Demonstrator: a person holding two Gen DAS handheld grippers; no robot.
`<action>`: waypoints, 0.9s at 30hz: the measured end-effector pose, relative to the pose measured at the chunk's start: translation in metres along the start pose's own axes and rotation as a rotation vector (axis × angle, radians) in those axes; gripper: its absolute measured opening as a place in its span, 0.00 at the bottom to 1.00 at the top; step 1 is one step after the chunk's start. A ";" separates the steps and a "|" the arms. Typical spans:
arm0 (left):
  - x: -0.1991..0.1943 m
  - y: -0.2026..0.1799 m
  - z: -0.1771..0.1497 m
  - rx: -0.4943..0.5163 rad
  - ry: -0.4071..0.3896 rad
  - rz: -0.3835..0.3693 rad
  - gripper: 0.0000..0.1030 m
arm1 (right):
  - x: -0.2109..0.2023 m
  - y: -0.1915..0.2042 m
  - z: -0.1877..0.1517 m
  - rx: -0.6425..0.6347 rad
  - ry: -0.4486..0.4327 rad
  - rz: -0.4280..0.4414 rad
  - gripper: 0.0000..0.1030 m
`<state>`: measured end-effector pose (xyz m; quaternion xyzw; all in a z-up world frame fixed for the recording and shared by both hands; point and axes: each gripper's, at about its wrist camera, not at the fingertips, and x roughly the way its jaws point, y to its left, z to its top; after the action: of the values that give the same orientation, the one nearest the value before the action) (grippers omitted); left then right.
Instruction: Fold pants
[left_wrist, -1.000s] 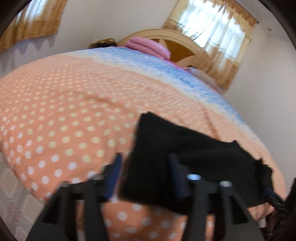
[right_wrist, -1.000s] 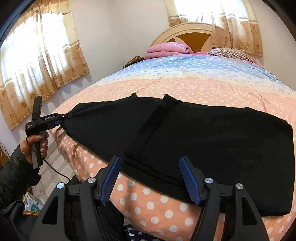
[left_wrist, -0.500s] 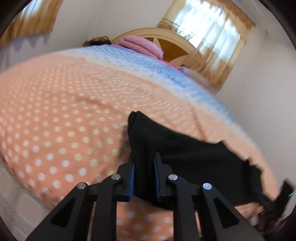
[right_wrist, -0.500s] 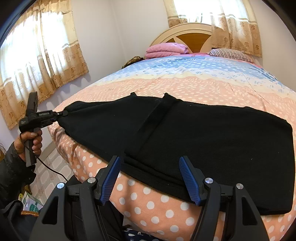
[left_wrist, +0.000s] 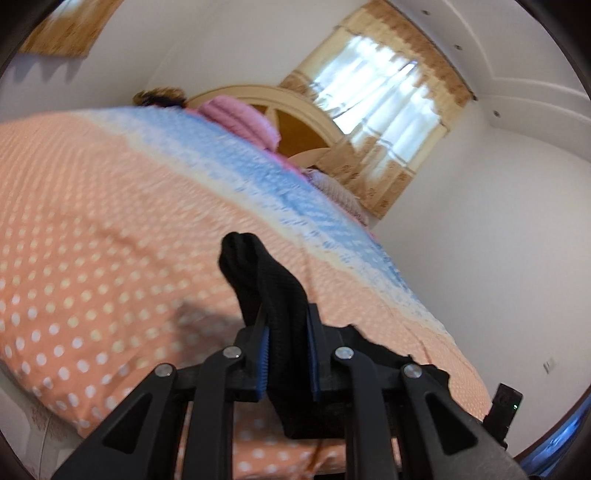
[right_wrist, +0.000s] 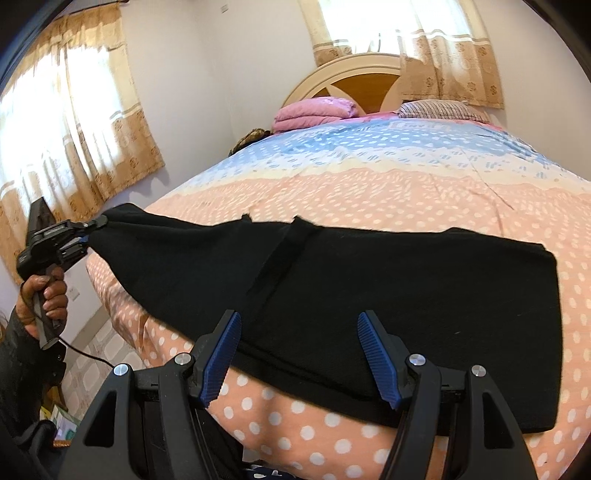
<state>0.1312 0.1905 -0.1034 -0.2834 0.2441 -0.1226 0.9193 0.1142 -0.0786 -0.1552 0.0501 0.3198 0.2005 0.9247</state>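
Black pants (right_wrist: 369, 288) lie spread across the near edge of the bed, folded lengthwise. My left gripper (left_wrist: 286, 332) is shut on the left end of the pants (left_wrist: 269, 284) and holds it lifted off the bedspread; it also shows in the right wrist view (right_wrist: 90, 225), at the far left, pulling the fabric up and taut. My right gripper (right_wrist: 299, 332) is open with its blue pads on either side of the pants' near edge, just above the fabric, holding nothing.
The bed (right_wrist: 388, 181) has a peach polka-dot and blue cover. A folded pink blanket (right_wrist: 314, 112) and a striped pillow (right_wrist: 439, 109) lie by the headboard (right_wrist: 354, 74). Curtained windows (right_wrist: 66, 129) stand left and behind. Tiled floor (right_wrist: 88, 354) is at lower left.
My left gripper closed on the left end of the pants and lifted it up off the bed, tilting upward. My right gripper stayed open at the near edge.
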 end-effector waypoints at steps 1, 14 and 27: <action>-0.001 -0.012 0.002 0.025 -0.006 -0.007 0.17 | -0.002 -0.003 0.001 0.007 -0.002 -0.003 0.65; 0.014 -0.135 0.009 0.216 -0.003 -0.192 0.17 | -0.042 -0.065 0.013 0.152 -0.044 -0.068 0.65; 0.081 -0.246 -0.032 0.416 0.200 -0.331 0.17 | -0.075 -0.135 0.005 0.331 -0.071 -0.193 0.65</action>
<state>0.1621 -0.0526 -0.0144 -0.1111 0.2533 -0.3460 0.8965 0.1090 -0.2326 -0.1382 0.1776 0.3189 0.0536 0.9295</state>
